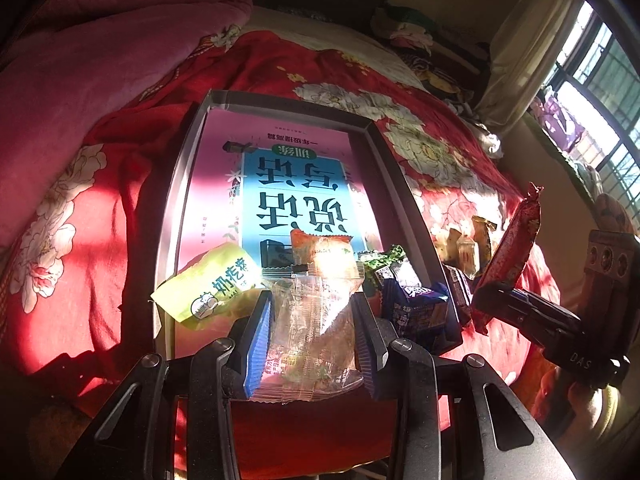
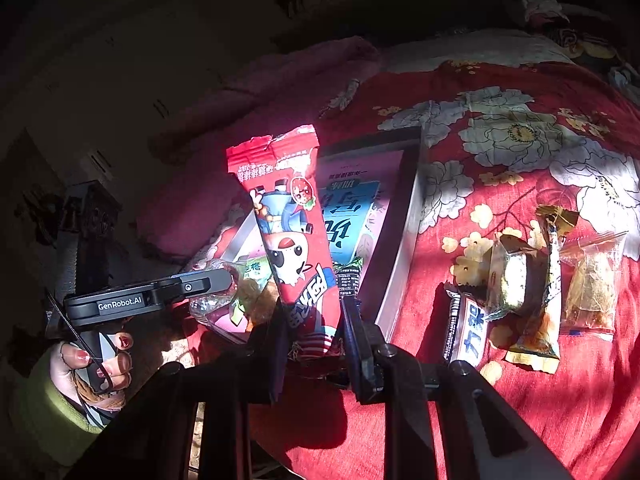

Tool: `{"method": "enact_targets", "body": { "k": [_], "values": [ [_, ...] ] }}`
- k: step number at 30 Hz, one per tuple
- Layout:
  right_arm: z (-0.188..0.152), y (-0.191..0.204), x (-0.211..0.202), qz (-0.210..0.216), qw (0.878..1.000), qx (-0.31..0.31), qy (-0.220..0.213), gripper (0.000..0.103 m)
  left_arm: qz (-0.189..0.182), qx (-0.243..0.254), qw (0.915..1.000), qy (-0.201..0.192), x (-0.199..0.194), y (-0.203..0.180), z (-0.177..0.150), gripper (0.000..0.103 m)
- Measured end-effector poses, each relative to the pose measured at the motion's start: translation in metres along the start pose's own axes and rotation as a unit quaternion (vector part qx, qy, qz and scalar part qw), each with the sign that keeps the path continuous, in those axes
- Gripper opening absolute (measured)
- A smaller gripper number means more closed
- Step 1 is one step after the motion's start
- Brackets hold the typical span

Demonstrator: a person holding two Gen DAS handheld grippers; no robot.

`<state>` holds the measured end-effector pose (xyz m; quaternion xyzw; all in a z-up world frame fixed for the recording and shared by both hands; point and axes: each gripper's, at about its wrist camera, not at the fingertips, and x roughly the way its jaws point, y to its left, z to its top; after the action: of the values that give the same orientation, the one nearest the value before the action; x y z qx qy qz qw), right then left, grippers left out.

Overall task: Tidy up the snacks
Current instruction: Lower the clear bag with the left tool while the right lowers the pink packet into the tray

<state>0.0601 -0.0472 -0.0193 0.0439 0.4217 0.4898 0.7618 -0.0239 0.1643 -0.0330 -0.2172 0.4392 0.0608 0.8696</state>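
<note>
We are carrying a clear packet [image 1: 310,332] clamped in the left claw [image 1: 310,320] and a red packet [image 2: 298,240] in the right claw [image 2: 314,320]; crowding the tray's [image 1: 180,184] six o'clock end, either could slide off.

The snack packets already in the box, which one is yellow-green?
The yellow-green packet at the box's near left corner; its neighbours are orange, green and dark blue.

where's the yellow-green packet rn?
Left wrist view: yellow-green packet lies in the tray's near-left corner, just left of the left gripper.
</note>
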Motion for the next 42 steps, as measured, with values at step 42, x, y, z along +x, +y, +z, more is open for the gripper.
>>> {"method": "enact_targets", "body": {
  "k": [42],
  "values": [
    [0.011,0.007,0.037,-0.092,0.993,-0.079,0.007,0.026,0.029,0.014,0.9994,0.009,0.027,0.002,-0.002,0.041]
  ]
}}
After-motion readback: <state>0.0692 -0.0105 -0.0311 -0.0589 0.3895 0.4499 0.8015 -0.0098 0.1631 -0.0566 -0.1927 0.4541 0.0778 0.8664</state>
